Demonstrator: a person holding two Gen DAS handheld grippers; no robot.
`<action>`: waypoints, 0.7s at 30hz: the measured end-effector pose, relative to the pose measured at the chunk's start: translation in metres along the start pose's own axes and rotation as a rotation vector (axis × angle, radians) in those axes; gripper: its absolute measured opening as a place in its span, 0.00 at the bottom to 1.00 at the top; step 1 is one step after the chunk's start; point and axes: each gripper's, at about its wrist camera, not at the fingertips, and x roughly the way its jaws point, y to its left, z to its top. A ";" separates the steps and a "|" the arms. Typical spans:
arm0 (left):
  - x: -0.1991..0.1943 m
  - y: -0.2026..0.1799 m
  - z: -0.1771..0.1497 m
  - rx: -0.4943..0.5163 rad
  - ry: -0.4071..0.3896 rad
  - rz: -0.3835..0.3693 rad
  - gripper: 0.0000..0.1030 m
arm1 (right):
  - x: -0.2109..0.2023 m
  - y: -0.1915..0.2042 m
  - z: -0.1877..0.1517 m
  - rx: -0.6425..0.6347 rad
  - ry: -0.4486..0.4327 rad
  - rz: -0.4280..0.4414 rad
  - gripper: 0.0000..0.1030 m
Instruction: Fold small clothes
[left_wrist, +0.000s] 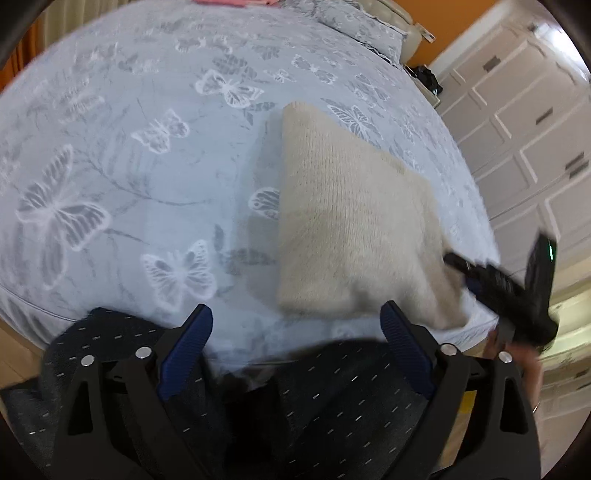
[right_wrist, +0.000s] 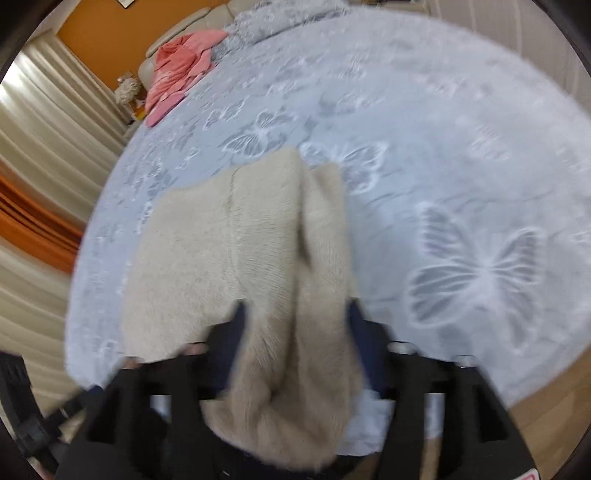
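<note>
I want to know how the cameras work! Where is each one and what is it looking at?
Left wrist: sits on the left gripper, looks down over the bed edge; open fingers, the person's dotted trousers and the right gripper show.
Right wrist: sits on the right gripper, looks down along its fingers, with cloth between them.
Both show the beige knit garment on the butterfly bedspread.

A bed (left_wrist: 147, 155) covered in a pale grey-blue spread printed with white butterflies carries a folded cream knitted garment (left_wrist: 343, 214) near its front edge, pink clothes (right_wrist: 181, 74) at a far corner, and a matching pillow (left_wrist: 354, 26).
</note>
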 end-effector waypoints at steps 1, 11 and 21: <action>0.005 0.001 0.003 -0.024 0.010 -0.016 0.89 | -0.008 -0.003 -0.004 -0.011 -0.014 -0.002 0.65; 0.084 0.016 0.043 -0.251 0.120 -0.148 0.91 | 0.031 -0.027 0.005 0.085 0.093 0.098 0.71; 0.120 0.025 0.049 -0.379 0.203 -0.282 0.79 | 0.074 -0.043 -0.004 0.327 0.172 0.266 0.53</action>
